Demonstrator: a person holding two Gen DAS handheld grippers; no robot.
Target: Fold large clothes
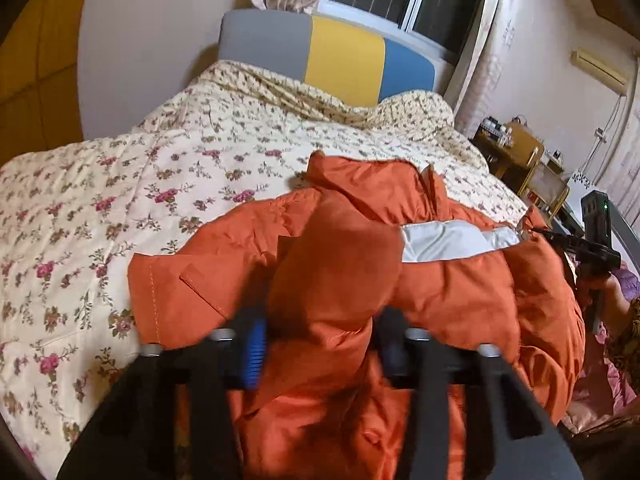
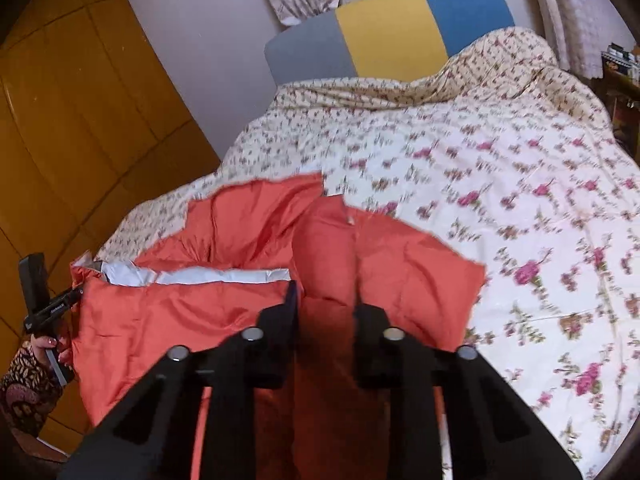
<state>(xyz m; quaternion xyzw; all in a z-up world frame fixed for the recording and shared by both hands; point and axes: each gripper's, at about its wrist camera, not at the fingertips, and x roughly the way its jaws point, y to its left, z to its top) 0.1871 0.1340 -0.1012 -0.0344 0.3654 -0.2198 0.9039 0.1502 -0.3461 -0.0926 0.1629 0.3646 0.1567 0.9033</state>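
The orange puffer jacket [image 1: 440, 280] lies at the near end of the bed, on the floral quilt [image 1: 120, 200], with its long axis running across the bed from one hand to the other. Its pale grey lining [image 1: 452, 240] shows as a strip along the middle, so it looks to be lying partly open, with the collar end bunched up toward the headboard [image 1: 332, 56].

On the left, the left gripper [image 1: 320, 340] has a thick bunch of the orange fabric between its jaws. They stand fairly wide, but the padded cloth fills the whole gap, and I'd say they are pinching that bunch at the jacket's near left edge. A flat sleeve or flap spreads out beyond it onto the quilt.

On the right, the right gripper [image 2: 326, 312] does the same at the other end. Its jaws are drawn closer together, with a fold of the jacket squeezed between them and the cloth creased where it goes in.

Both hands sit at the jacket's near edge and the body of the garment lies ahead of them, toward the headboard. Neither is clearly nearer. I'd judge the coming fold turns on carrying that near edge forward over the lining strip, both ends level.
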